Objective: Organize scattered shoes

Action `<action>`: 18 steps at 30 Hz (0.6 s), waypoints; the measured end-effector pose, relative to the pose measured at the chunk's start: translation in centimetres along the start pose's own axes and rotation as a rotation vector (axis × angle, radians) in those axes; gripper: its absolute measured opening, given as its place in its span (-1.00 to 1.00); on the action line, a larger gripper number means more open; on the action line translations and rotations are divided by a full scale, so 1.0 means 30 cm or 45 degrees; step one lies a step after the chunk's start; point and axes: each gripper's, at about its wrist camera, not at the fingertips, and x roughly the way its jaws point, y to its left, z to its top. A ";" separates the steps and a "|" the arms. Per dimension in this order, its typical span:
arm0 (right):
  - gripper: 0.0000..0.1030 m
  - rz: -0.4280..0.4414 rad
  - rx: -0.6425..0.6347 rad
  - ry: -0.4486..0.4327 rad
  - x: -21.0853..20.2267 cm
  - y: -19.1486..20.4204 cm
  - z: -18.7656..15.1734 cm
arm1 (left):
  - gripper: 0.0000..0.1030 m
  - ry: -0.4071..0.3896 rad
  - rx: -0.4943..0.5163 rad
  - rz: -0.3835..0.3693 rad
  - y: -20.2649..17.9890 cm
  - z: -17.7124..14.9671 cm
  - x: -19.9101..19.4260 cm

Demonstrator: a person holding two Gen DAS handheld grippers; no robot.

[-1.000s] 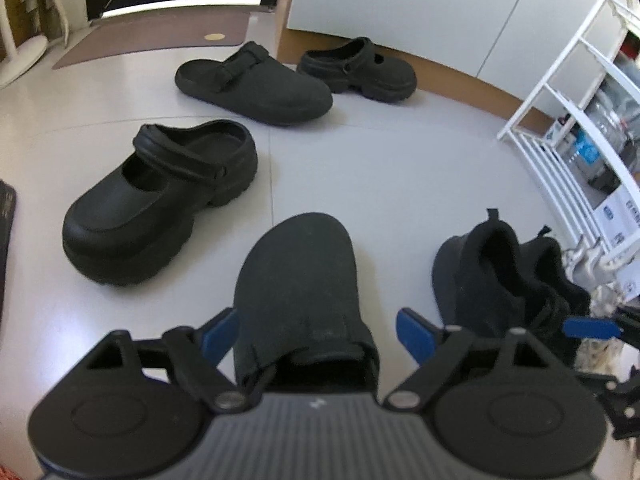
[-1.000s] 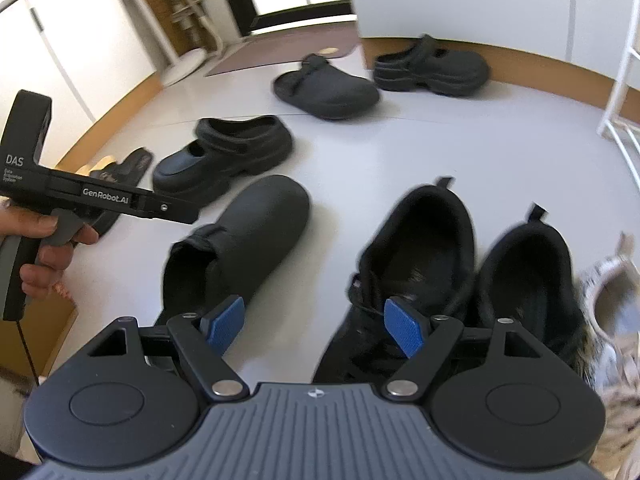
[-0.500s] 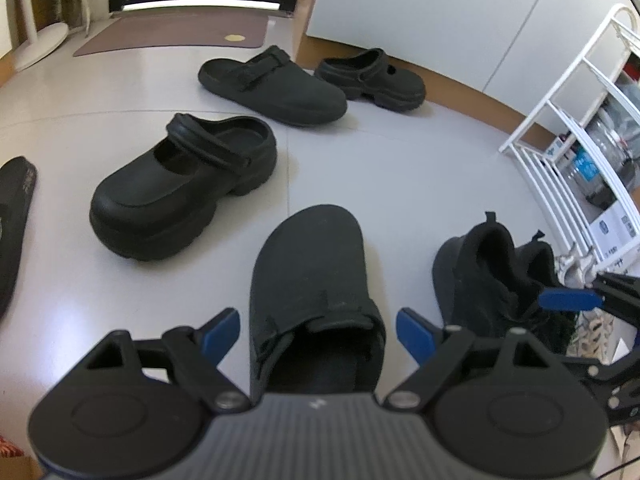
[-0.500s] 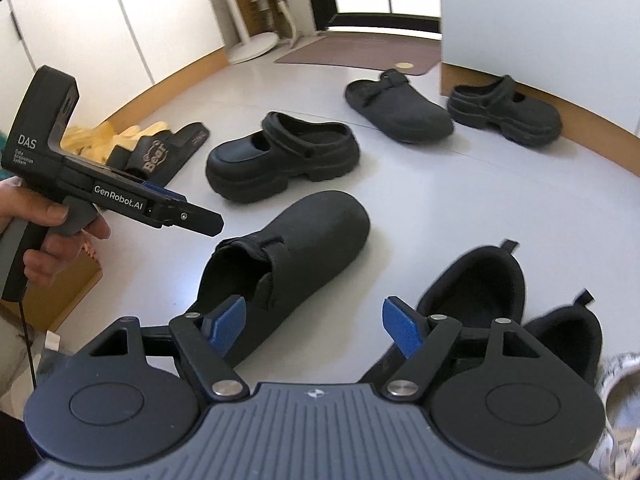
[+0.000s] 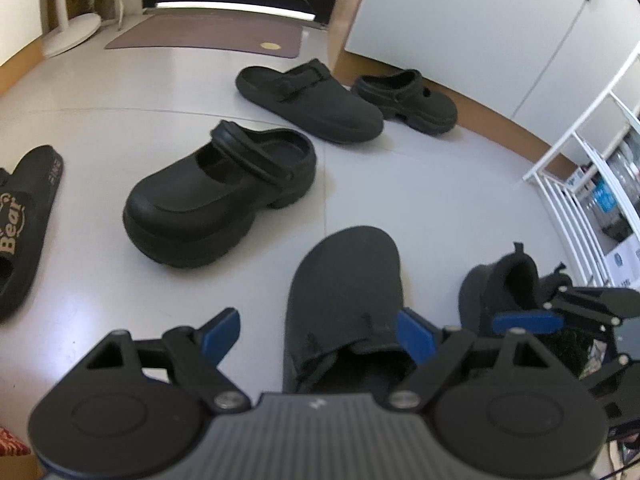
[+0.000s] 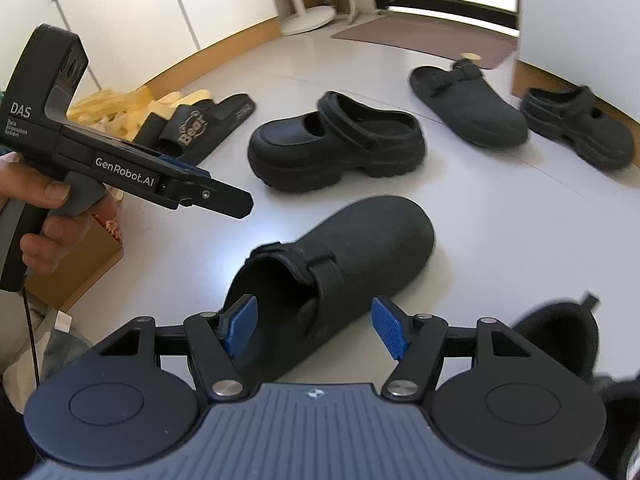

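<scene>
Since a second ago both views have swung leftward: the right tool (image 6: 316, 328), which then looked down on the black sneakers (image 6: 560, 340), now has the felt clog (image 6: 340, 264) between its wide-spread blue fingers (image 6: 242, 322), with the sneakers slid off to the right edge. The left tool (image 5: 318, 334) has pulled back a little, so that the "Bear" slide sandal (image 5: 24, 216) has come into sight at the left; its jaws stand wide too, either side of the same clog's heel opening (image 5: 344, 304), touching nothing. In the right wrist view a hand (image 6: 44, 216) grips the left tool's handle, above and to the left of the clog. The clog lies on the pale glossy floor (image 5: 120, 128), toe pointing away, with the chunky strap clog (image 5: 220, 196) just beyond it, and farther off a second felt clog (image 5: 308, 104) beside another strap clog (image 5: 408, 100) near the wall. A brown door mat (image 5: 208, 34) lies before the bright doorway, a white wire rack (image 5: 576, 184) stands at the right, and yellow gloves (image 6: 120, 108) lie by the skirting.
</scene>
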 end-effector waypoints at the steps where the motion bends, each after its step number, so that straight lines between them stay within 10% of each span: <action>1: 0.34 0.009 -0.011 0.007 0.012 0.001 0.011 | 0.69 -0.003 -0.014 0.000 0.008 0.002 0.001; 18: 0.23 0.142 -0.019 0.096 0.210 -0.061 0.092 | 0.69 0.031 -0.062 0.016 0.060 0.007 0.026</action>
